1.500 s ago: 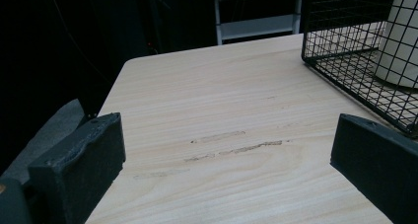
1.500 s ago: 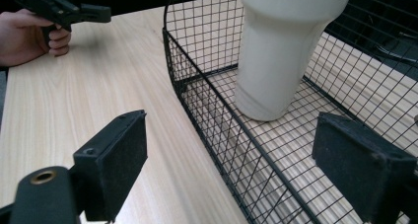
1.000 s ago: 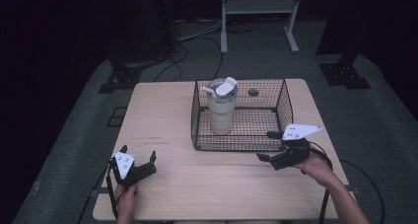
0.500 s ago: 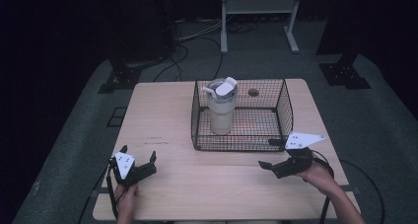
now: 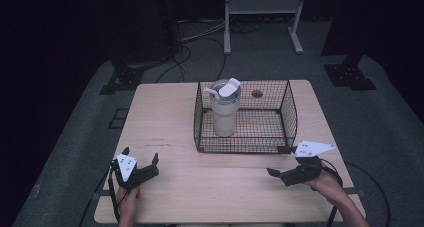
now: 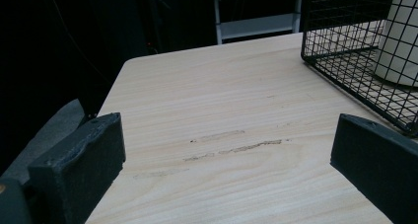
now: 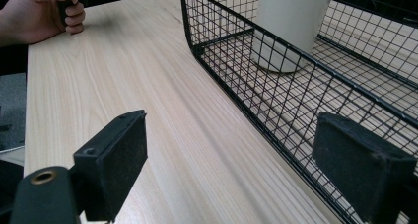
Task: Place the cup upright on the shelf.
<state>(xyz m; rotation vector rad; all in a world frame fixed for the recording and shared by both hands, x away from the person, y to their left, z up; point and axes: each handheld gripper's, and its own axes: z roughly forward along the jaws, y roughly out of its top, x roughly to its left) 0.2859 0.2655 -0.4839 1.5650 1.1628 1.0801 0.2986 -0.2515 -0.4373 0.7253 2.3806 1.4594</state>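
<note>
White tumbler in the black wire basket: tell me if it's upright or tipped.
Upright. The white tumbler with a lid stands on its base on the floor of the black wire basket, lid on top.

A dim room with dark, nearly black walls. A light wooden desk (image 5: 165, 117) with rounded corners stands on a grey carpeted floor (image 5: 75, 152), lit softly from above while the surroundings fall into shadow. Faint scuff marks (image 6: 231, 145) cross the desk's grain. Behind the desk, a white metal frame (image 5: 262, 17) with two legs and a low shelf rests on the floor. Black cables (image 5: 195, 52) trail across the carpet near it. Two black stand bases sit on the floor, one (image 5: 122, 79) at the desk's far left corner, another (image 5: 350, 74) at the far right.
</note>
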